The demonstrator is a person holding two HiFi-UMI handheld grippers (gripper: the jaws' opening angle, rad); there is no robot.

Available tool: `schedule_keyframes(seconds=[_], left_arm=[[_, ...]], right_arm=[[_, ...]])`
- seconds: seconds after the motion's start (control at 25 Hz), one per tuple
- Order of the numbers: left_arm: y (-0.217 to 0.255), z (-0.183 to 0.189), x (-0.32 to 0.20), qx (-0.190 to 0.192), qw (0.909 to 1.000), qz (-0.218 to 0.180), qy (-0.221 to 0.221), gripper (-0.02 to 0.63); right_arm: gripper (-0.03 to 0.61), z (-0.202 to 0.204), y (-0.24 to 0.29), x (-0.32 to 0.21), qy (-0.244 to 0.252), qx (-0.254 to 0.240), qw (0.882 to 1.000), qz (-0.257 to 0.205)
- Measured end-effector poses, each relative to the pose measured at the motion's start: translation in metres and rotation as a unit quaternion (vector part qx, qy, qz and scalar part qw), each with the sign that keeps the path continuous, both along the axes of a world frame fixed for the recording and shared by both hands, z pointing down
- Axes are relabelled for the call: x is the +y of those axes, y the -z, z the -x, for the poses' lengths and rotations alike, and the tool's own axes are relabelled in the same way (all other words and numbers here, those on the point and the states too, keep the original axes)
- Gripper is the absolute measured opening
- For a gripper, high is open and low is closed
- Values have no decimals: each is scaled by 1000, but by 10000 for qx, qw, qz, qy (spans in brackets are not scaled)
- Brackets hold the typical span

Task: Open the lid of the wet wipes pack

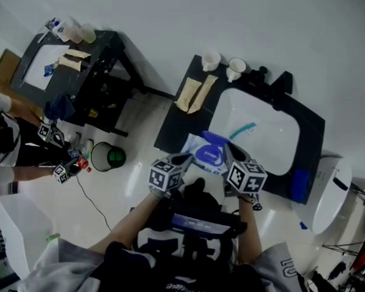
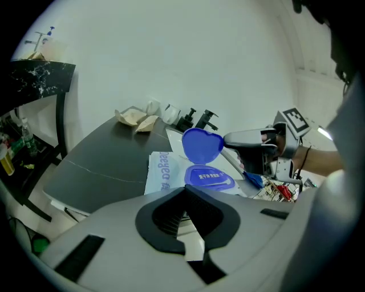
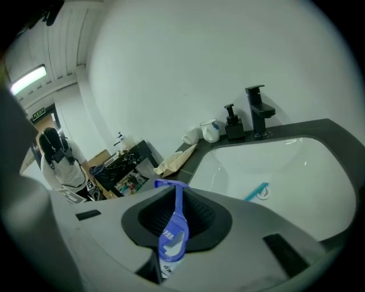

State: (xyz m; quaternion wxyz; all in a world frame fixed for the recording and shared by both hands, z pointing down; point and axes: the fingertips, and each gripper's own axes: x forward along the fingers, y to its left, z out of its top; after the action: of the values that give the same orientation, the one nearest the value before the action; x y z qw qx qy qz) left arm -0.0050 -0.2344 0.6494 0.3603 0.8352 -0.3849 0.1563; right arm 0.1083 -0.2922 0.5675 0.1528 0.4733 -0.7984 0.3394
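L fingers [image 2: 165, 215]: closed, pinching the near edge of the wet wipes pack [image 2: 169, 170]; a bit of white shows betw. the pads.
R fingers [image 3: 201, 215]: clamped on the lid [image 3: 174, 223], which sits edge-on betw. them.
Left gripper [image 1: 183, 160]: low over the desk [image 1: 174, 126], at the pack's near-left side, marker cube facing up.
Right gripper [image 1: 232, 153]: at the pack's right side, just beside the left one, tips up at the lid.
Lid: blue, rounded, lifted clear of the pack top and standing roughly upright, attached at the far side; blue oval w/ print exposed under it.
Pack: white w/ blue print, lying flat on the dark desk near its front edge, just beside the sink's left rim.
Sink [image 1: 278, 155]: white basin set in the desk; a teal stick-like item [image 1: 244, 130] lies inside, can't tell what.
Back of desk: black faucet [image 3: 259, 112], black pump bottle [image 3: 231, 124], two white cups [image 1: 210, 59].
Left of sink: tan folded pieces [image 1: 195, 93], well apart from the pack.
Front-right of desk: blue block [image 1: 299, 185].
Room: second dark desk [image 1: 108, 47] further left; another person [image 1: 6, 140] at the far left.
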Motion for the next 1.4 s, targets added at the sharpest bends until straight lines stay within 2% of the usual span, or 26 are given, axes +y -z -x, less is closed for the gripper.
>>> schedule_keyframes(seconds=[0.36,0.68,0.88,1.0,1.4], left_arm=[[1,1,-2,31,10000,8,35,6],[3,1,-1,44,10000,-21,-9,6],[11,1,-1,14,9999,-100,-116,6],[14,2,-3,19,9998,-153,-93,6],[41,8,-4,204,9986,-481,-107,6]], right_arm=[[48,-1,-43,-17,190,433,9982,381],[48,-3,-52,-20,85,633,9965,535],[48,-2,-38,-16,2,531,9979,365],[48,-2,-31,-9,-147,298,9991,275],[48,3,-7,35,-519,-135,9986,24]])
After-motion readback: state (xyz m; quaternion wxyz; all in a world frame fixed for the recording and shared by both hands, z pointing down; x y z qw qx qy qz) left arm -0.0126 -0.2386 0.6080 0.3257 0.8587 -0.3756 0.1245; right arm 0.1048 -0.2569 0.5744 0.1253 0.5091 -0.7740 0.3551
